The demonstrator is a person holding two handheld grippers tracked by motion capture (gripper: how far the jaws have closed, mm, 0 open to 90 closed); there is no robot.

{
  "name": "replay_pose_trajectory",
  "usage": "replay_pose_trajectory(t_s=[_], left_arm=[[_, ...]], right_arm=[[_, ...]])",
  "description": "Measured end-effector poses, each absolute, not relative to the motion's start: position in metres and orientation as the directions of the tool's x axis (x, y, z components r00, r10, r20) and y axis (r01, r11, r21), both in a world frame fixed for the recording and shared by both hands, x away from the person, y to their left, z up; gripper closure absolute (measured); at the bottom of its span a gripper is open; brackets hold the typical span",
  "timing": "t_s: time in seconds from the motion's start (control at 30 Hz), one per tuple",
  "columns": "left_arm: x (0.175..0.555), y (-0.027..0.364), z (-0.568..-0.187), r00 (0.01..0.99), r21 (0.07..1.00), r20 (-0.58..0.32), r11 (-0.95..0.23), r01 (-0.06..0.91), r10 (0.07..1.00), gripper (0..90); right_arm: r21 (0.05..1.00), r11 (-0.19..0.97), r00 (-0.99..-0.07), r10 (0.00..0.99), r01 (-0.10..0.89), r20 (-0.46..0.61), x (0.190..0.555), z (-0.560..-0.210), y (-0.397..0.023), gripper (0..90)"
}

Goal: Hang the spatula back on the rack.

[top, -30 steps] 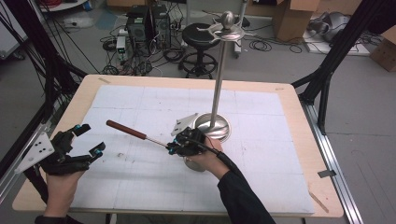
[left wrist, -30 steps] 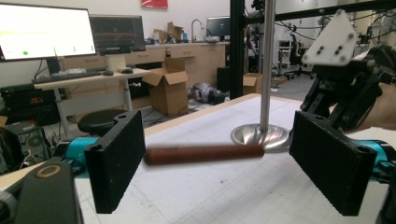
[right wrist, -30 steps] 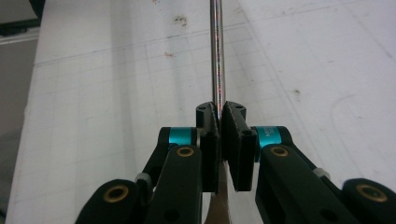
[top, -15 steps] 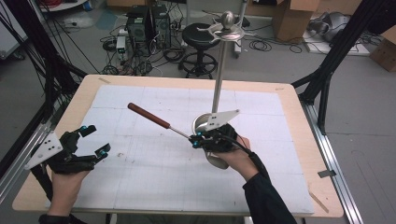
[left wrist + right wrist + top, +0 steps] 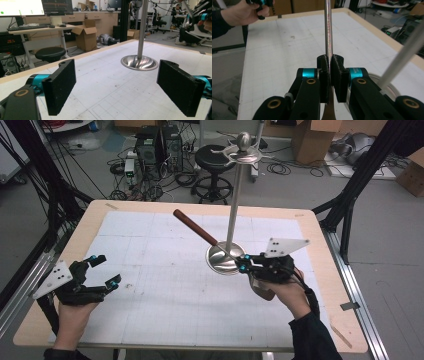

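The right tongs [image 5: 243, 262] are closed on the thin metal shaft of a utensil [image 5: 200, 231] with a red-brown wooden handle. In the right gripper view the two black pads press flat on the shaft, and a wider metal part, perhaps a blade or a spoon end, shows under them, but its shape cannot be told.

Compared with one second ago, this hand has carried the utensil from about the middle of the bench [image 5: 165, 315] toward 3 o'clock, and a little higher. The tongs are now just beside the round base of the steel hanging stand [image 5: 233, 210], at its 3 o'clock side. The utensil has also turned: before it lay nearly level with the handle toward 9 o'clock, and now the handle points up toward 10 or 11 o'clock and crosses in front of the pole.

The left tongs [image 5: 100, 270] stand wide and hold nothing, near the bench edge at 8 o'clock, almost where they were before. In the left gripper view the two pads are far apart, with the stand base between them in the distance.

The change suggests that the utensil is on its way to the hooks at the top of the stand. It is still low, near the base, so a lift along the pole probably remains, and the long handle could knock the pole on the way.
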State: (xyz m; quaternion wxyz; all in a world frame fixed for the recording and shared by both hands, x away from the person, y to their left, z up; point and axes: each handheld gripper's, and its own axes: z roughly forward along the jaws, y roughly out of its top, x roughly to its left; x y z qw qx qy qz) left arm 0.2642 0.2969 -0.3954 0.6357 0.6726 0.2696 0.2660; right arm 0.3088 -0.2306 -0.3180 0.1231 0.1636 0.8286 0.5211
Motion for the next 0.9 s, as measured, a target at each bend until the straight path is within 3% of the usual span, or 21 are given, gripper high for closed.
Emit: replay_pose_trajectory(t_s=[0.5,0.9], left_arm=[[0.268,0.292,-0.400,0.717,0.998,0.016,-0.060,0.037,0.697,16.3],[0.270,0.288,-0.401,0.720,0.997,0.017,-0.069,0.043,0.693,16.3]], right_arm=[[0.944,0.312,-0.879,0.473,0.111,-0.054,0.286,-0.293,-0.309,85.4],[0.963,0.260,-0.854,0.515,0.077,-0.071,0.270,-0.276,-0.346,85.3]])
